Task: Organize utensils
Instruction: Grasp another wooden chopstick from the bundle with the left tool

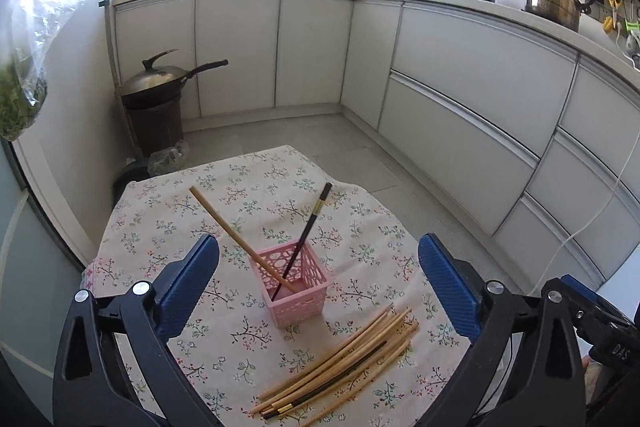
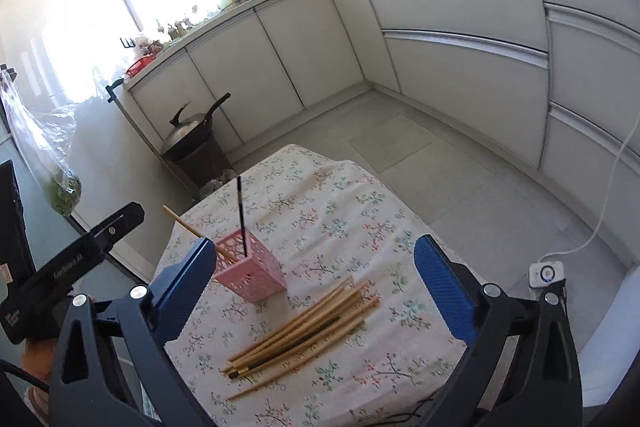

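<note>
Pink basket (image 1: 294, 281) sits mid-table on the floral cloth (image 1: 168, 227), 2 chopsticks in it: 1 bamboo (image 1: 236, 237) leaning left, 1 black (image 1: 306, 231) leaning far-right. Their lower ends are hidden behind the basket wall. Loose pile (image 1: 340, 367) lies just near-right of the basket, apart from it; count unclear, sticks overlap, at least 1 dark. Left gripper (image 1: 316, 277) jaws wide, nothing between the pads. Right gripper (image 2: 316, 277) same, wide and empty; its left pad (image 2: 188, 287) covers part of the bamboo stick.

One pink basket (image 1: 294, 285), two upright chopsticks (image 1: 308, 227)
</note>
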### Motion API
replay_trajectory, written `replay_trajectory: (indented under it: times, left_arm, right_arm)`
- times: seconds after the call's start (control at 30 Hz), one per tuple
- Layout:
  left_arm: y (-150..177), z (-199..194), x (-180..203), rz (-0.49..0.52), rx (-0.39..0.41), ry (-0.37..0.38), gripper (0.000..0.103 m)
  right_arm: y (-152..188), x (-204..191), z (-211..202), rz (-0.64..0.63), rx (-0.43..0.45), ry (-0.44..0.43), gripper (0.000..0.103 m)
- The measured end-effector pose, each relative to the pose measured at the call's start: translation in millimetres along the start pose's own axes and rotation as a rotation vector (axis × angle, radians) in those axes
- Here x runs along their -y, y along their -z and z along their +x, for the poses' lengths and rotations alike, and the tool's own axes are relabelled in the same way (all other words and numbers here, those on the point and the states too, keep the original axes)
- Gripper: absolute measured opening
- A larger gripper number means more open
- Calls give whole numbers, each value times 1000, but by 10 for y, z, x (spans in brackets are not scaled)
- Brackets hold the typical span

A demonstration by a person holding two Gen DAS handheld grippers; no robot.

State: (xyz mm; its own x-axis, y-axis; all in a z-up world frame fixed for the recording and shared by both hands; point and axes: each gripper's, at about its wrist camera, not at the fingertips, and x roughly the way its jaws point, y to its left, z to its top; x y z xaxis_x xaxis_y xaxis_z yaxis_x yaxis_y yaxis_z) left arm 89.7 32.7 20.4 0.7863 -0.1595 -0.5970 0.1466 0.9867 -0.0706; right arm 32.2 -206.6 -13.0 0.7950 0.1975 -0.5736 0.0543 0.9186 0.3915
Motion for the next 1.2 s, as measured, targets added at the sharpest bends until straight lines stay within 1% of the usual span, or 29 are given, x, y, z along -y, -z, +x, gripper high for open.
replay_trajectory:
  times: [0.1,0.2,0.27,0.33,0.4,0.5,0.6,0.67,0.77,0.83,0.9,0.93,1.0,1.03,1.07,1.1,1.13,1.2]
  left_arm:
    - [76,146,199,62,-66,40,96]
    - [214,373,458,139,-168,89,96]
    - [324,573,643,190,-255,123,96]
    - [441,790,793,225,-354,150,96]
    - [549,1031,913,243,-449,173,96]
    - [714,1363,1065,244,-593,227,96]
    - [834,1631,1161,244,-690,267,96]
    - [901,1821,1202,220,-751,283,95]
    - [964,2006,1267,191,-801,315,93]
    - [995,2111,1312,194,-819,326,87]
    - [1053,2211,1349,204,-851,331,74]
    - [1067,2239,1361,212,-858,323,71]
    - [1116,2293,1387,232,-869,311,61]
    - [1131,2318,1392,241,-866,298,61]
    - [1131,2343,1398,253,-859,285,58]
    - [1148,2363,1399,258,-864,279,54]
    - [1174,2388,1401,263,-870,262,52]
    - [1187,2389,1407,301,-854,228,41]
  right_arm:
    - [138,298,-48,80,-39,24,96]
    - [271,583,22,197,-124,36,96]
    - [319,765,104,282,-188,29,96]
    - [361,937,137,359,-224,22,96]
    - [399,1063,152,416,-244,10,96]
    - [448,1159,191,457,-282,-5,96]
    - [483,1209,220,460,-313,-11,96]
    - [498,1243,221,473,-325,-13,96]
    - [501,1286,224,497,-337,-27,96]
    - [509,1304,238,509,-347,-36,96]
    - [517,1325,248,523,-357,-43,96]
    - [520,1339,250,530,-360,-44,96]
    - [518,1366,258,547,-363,-46,96]
    - [520,1376,260,555,-364,-47,96]
    - [523,1385,267,563,-367,-47,96]
    - [528,1390,274,567,-372,-47,96]
    - [534,1392,288,571,-379,-47,96]
    - [557,1397,319,580,-400,-48,96]
